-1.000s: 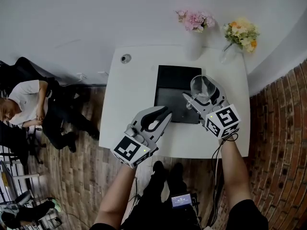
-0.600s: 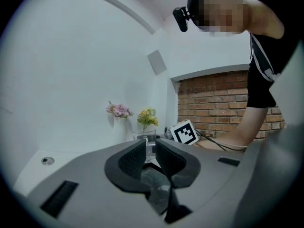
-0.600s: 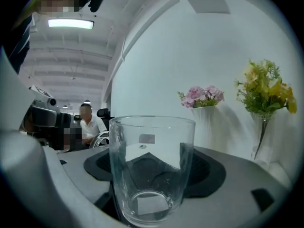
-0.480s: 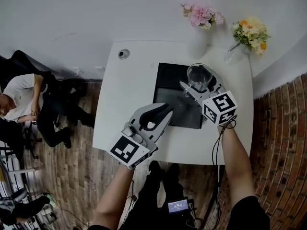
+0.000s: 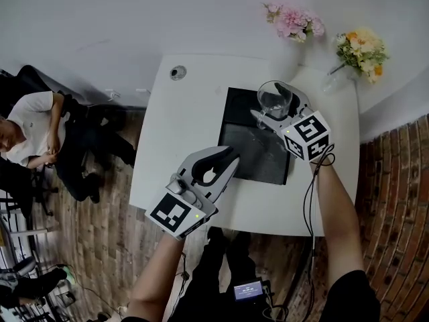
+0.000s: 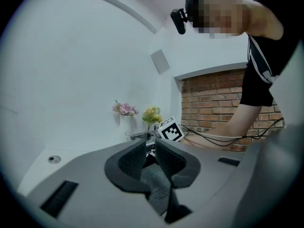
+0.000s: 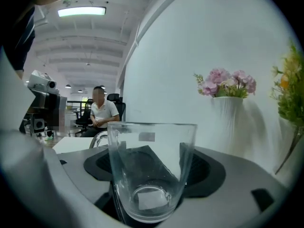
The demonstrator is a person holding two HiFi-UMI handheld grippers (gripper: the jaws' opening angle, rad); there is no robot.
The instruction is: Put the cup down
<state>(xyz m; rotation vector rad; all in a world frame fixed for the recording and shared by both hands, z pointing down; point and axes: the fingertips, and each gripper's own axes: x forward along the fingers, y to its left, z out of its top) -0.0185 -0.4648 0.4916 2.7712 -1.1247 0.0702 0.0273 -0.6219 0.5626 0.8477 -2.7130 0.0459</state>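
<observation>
Holding the glass cup (image 7: 151,170) upright between our right gripper's (image 5: 275,113) clamped jaws, black mat (image 5: 249,154) beneath. Left gripper (image 5: 226,162) nearby, jaws nearly together, empty.

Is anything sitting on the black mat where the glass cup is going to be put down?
No, nothing visible. The right gripper holds the cup over the black mat, and the mat below looks bare. The white vase and the glass vase stand off the mat, by the wall.
</observation>
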